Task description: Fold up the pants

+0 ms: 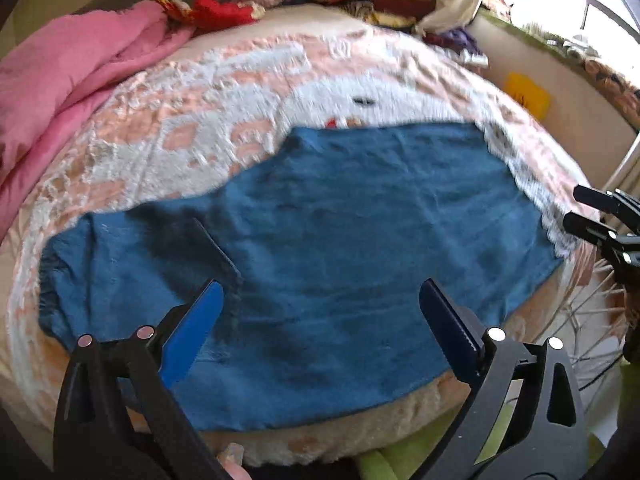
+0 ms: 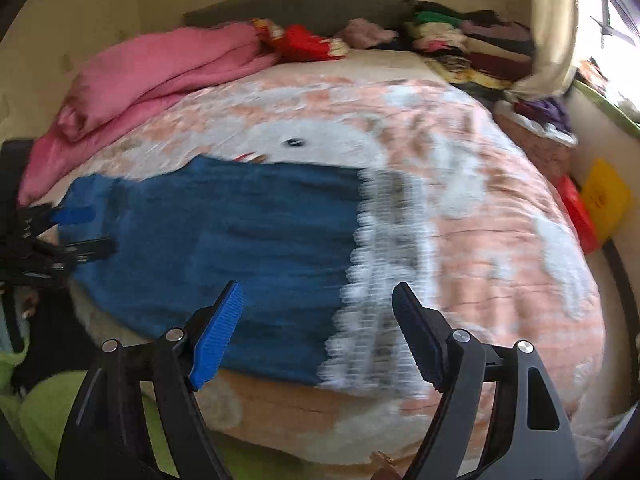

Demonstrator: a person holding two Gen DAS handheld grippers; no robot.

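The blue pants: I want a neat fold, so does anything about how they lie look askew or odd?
Nothing stands out. The blue pants lie spread flat on the peach patterned blanket, with only light wrinkles. Both grippers, left gripper and right gripper, have jaws open, holding nothing.

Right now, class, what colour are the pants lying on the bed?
The pants are plain blue, with a white lace hem. The left wrist view shows them best.

The blue pants lie spread flat across the pink-and-white patterned bedspread, a white lace-trimmed hem at one end and the near edge along the bed's front.
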